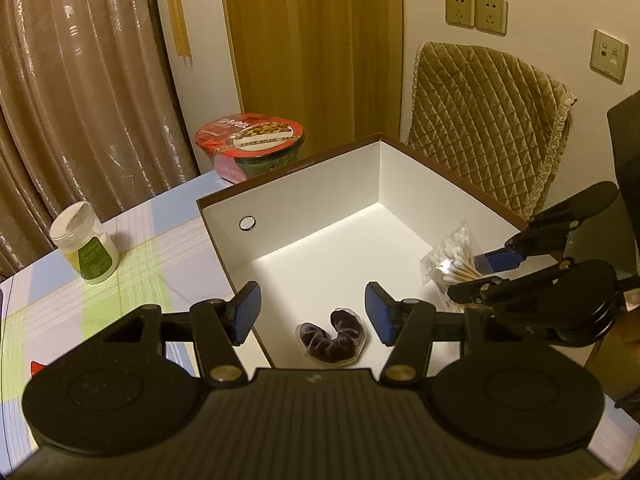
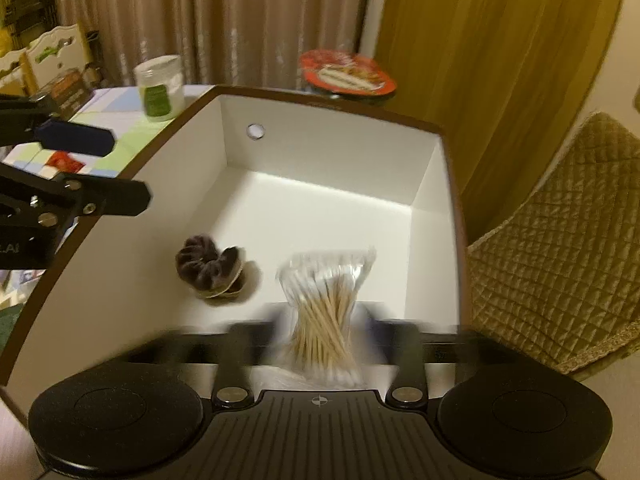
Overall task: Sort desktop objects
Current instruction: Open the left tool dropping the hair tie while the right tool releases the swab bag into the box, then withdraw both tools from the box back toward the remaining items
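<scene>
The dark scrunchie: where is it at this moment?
The dark scrunchie lies on the floor of the white box, just ahead of the open left gripper. In the right wrist view it sits left of the cotton swab pack.

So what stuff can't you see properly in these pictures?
- Right gripper jaws, right wrist view: motion blur smears them, so the grip on the cotton swab bag is unclear.
- Red packet, left wrist view: mostly behind the gripper body.
- Jar label: print too small to read.

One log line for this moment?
left gripper open over white box | right gripper, blurred, around clear cotton-swab bag | dark velvet scrunchie boxed
</scene>
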Demonstrator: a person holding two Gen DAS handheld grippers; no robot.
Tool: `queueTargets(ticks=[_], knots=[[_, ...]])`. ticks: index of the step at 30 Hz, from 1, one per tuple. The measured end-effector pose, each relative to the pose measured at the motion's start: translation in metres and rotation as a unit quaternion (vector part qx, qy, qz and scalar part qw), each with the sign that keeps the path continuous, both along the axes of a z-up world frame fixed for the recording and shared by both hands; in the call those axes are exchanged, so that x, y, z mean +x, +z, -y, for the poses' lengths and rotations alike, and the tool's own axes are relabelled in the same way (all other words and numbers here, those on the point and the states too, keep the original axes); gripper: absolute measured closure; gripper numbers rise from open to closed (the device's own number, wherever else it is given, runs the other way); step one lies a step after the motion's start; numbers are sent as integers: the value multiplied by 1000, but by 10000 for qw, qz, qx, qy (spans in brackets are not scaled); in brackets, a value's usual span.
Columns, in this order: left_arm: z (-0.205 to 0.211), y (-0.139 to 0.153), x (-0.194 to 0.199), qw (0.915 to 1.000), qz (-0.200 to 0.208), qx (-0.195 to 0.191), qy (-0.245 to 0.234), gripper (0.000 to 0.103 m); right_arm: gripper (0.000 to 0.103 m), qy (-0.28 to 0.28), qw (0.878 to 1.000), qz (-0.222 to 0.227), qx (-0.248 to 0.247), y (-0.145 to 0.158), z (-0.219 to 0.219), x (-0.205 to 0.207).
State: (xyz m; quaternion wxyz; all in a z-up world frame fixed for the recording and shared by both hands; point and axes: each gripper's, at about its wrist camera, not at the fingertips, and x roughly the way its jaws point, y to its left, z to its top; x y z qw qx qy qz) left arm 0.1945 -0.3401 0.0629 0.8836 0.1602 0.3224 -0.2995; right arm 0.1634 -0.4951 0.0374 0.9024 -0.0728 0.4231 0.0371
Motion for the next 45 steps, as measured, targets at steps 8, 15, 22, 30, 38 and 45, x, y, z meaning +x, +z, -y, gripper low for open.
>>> queueTargets(ticks=[8,15,22,30,38,45], knots=[[-9,1,-1,10000,19,-31,90,50,6,99,9998,166,44,5,-1,-4],[-14,2,-3,9999,7,-67,114,50,6,137,9997,199,49,9,-4,-7],[-20,3,-8,9999,-12,-97,132,50,6,79,9996,261,74,15,-10,-15],[-33,4,-19,9997,-61,-165,195,50,6,-4,9994,345,79,24,-19,-30],[-58,9,-36,9991,-85,-266,313,41,6,-104,9985,521,159,38,-36,-51],[-105,10,-56,9970,-178,-417,629,25,6,-1,9969,731,286,54,-67,-77]])
